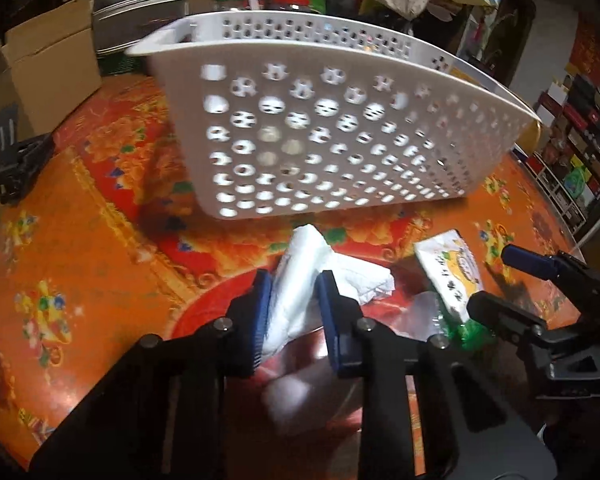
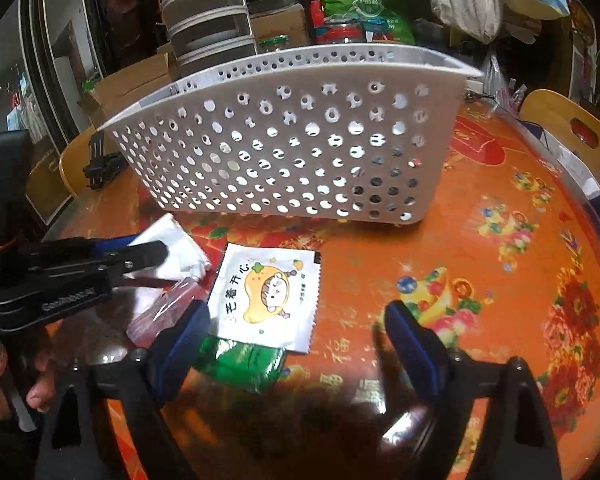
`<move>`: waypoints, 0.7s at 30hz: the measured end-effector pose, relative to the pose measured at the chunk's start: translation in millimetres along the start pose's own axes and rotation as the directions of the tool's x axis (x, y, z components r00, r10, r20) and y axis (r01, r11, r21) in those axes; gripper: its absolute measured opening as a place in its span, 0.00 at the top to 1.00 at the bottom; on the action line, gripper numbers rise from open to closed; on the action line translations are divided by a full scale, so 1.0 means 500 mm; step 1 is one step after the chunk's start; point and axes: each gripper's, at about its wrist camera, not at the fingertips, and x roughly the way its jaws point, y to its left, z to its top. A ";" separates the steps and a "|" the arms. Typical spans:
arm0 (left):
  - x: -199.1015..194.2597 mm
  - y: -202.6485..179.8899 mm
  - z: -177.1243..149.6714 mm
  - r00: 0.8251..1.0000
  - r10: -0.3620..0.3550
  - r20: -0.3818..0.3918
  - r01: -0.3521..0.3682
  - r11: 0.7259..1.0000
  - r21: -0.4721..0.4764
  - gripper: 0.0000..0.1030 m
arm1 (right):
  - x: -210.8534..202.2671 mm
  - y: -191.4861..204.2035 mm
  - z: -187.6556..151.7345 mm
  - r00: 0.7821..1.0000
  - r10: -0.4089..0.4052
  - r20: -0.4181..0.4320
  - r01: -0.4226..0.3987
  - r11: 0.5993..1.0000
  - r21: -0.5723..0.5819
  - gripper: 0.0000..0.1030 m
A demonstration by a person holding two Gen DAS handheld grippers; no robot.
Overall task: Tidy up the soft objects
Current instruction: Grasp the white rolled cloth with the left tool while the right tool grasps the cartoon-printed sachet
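A white perforated basket [image 1: 320,128] stands on the orange patterned table; it also shows in the right wrist view [image 2: 300,152]. My left gripper [image 1: 294,312] is shut on a crumpled white plastic bag [image 1: 304,276] in front of the basket; the bag also shows in the right wrist view [image 2: 172,248]. A white snack packet with a cartoon [image 2: 268,296] lies flat on the table, a green packet [image 2: 240,364] under its near edge. My right gripper [image 2: 296,332] is open, its fingers either side of the two packets. A clear wrapper [image 2: 168,308] lies beside them.
Cardboard boxes [image 1: 48,64], grey drawers [image 2: 208,16], bags and jars stand behind the basket. A black clamp [image 1: 16,164] sits at the table's left edge. A wooden chair back [image 2: 572,128] stands at the right.
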 end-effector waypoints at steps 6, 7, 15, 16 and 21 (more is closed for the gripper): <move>-0.007 0.029 -0.010 1.000 -0.006 0.002 0.006 1.000 -0.013 0.78 | 0.040 0.021 0.016 0.999 0.002 -0.048 -0.003 1.000 -0.025 0.22; -0.008 0.031 -0.011 1.000 -0.009 0.001 0.009 1.000 -0.012 0.78 | 0.045 0.022 0.019 0.998 0.003 -0.058 -0.005 1.000 -0.029 0.23; 0.000 0.042 -0.021 1.000 -0.022 -0.001 0.022 0.999 -0.025 0.78 | 0.050 0.036 0.031 0.998 0.015 -0.058 -0.018 0.998 -0.053 0.60; 0.000 0.042 -0.022 1.000 -0.023 0.001 0.023 0.999 -0.024 0.78 | 0.048 0.037 0.033 0.999 0.002 -0.051 -0.005 0.998 -0.061 0.63; 0.002 0.039 -0.023 1.000 -0.016 0.007 0.016 1.000 -0.017 0.78 | 0.034 0.031 0.037 1.000 0.002 -0.013 -0.003 0.998 -0.058 0.71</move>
